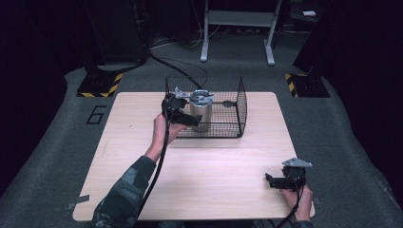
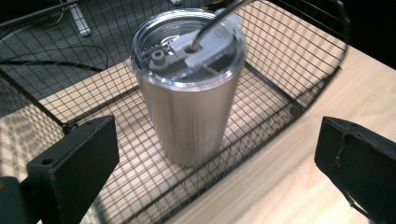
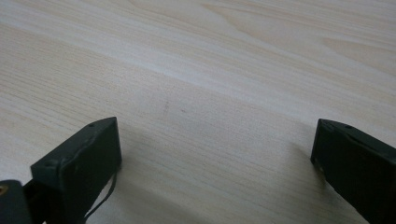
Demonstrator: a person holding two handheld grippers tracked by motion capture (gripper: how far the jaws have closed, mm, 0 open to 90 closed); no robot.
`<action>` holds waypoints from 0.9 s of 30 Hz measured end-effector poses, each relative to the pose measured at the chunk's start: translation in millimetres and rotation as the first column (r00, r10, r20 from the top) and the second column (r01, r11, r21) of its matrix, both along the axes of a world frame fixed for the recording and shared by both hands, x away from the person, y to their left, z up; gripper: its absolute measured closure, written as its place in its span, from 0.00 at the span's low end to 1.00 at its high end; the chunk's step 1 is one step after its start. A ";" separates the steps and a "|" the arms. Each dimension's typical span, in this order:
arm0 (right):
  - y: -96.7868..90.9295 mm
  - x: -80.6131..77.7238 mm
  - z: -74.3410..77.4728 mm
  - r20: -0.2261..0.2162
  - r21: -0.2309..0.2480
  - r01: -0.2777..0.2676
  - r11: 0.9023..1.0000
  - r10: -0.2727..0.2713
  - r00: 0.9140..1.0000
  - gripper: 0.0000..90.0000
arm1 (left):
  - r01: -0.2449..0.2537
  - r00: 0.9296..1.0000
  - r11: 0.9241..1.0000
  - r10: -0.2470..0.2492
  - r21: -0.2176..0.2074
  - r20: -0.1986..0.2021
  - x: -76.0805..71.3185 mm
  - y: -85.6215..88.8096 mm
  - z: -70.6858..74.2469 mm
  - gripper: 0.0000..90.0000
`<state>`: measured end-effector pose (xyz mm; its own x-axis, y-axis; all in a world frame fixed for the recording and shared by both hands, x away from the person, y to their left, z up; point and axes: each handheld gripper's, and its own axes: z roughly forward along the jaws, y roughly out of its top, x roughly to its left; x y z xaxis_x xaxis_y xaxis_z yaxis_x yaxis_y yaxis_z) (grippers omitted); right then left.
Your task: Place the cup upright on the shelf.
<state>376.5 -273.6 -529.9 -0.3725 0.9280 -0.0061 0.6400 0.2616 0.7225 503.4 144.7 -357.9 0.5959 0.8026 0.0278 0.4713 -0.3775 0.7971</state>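
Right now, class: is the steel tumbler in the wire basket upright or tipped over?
Upright. The tumbler stands on its base on the basket floor, lidded top upward.

Left tool [image 2: 212,154]: jaws spread wide, nothing between the pads, one black jaw at each bottom corner. Steel tumbler [image 2: 189,116] stands upright inside the black wire basket [image 2: 299,60], centred ahead of the gap and clear of both jaws. Clear lid [image 2: 187,46] on top, grey slider piece across it. A thin dark rod comes in from the top edge and ends at the lid. Basket sits on the light wood counter [image 2: 289,154]; its near rim runs diagonally in front of the tumbler.
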 end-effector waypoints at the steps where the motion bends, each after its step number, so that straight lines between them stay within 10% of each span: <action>1: 0.0 0.0 0.0 0.000 0.000 0.000 1.000 0.000 1.000 0.01 | 0.010 1.000 1.000 -0.010 0.009 0.002 -4.3 3.6 1.8 0.00; 27: 0.2 -0.2 0.0 -0.003 0.003 0.004 1.000 -0.004 1.000 0.01 | -0.043 0.999 0.999 0.042 0.032 0.023 -91.4 86.2 -33.7 0.00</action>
<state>376.3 -273.4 -529.9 -0.3689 0.9295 -0.0019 0.6435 0.2569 0.7211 412.0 230.8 -391.5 0.5601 0.8257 0.0674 0.4699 -0.3836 0.7950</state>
